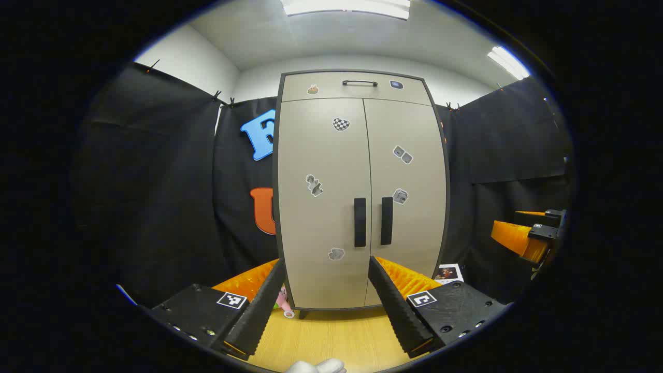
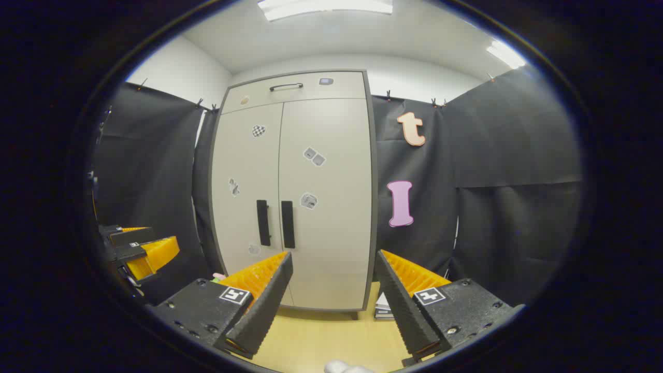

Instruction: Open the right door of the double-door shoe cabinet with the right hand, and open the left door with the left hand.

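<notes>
1. Black cloth walls back a pale wooden floor (image 1: 331, 336).
2. Smooth beige shoe cabinet (image 1: 362, 155) stands shut, with two vertical black bar handles (image 1: 360, 221).
3. Left tool (image 1: 327, 305) and right tool (image 2: 334, 305) gape open, ridged fingers apart, well short of it.

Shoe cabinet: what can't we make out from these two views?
- Inside of the shoe cabinet: hidden in both views by its closed doors.
- Stickers on the doors: too small to identify.
- Pink item at the cabinet's foot, left gripper view: mostly hidden behind the left tool.
- Papers by the cabinet, right gripper view: partly covered by the right tool.
</notes>
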Tool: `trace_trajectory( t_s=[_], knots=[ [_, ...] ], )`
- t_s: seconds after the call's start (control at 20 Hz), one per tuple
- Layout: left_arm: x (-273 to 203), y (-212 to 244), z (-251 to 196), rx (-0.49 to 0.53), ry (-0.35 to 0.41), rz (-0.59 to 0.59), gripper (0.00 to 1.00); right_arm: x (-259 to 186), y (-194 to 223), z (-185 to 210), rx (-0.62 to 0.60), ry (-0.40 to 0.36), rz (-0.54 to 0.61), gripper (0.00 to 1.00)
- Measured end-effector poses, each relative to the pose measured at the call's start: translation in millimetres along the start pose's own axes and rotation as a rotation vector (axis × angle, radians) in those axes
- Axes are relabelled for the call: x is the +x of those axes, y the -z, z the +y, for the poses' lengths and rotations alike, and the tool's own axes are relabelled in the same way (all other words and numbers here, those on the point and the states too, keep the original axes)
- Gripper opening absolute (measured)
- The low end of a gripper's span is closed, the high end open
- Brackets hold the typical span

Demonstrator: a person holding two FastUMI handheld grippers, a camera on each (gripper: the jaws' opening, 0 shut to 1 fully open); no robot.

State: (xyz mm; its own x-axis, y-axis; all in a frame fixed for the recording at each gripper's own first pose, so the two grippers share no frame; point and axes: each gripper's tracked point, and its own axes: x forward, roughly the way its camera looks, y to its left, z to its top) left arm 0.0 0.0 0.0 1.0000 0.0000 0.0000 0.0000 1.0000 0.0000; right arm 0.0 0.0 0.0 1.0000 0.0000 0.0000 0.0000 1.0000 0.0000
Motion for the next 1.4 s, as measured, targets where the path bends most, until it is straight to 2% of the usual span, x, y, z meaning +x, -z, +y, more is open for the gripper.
trace_trajectory(
  t_s=[0.9,1.4],
  knots=[
    [-7,-2,11,0.004,-0.019,-0.009,0.96,2,1,1,-0.023,0.016,0.017,1.0],
    [-31,13,43,0.017,-0.085,0.024,0.96,30,0,20,-0.008,-0.049,0.025,1.0]
  ],
)
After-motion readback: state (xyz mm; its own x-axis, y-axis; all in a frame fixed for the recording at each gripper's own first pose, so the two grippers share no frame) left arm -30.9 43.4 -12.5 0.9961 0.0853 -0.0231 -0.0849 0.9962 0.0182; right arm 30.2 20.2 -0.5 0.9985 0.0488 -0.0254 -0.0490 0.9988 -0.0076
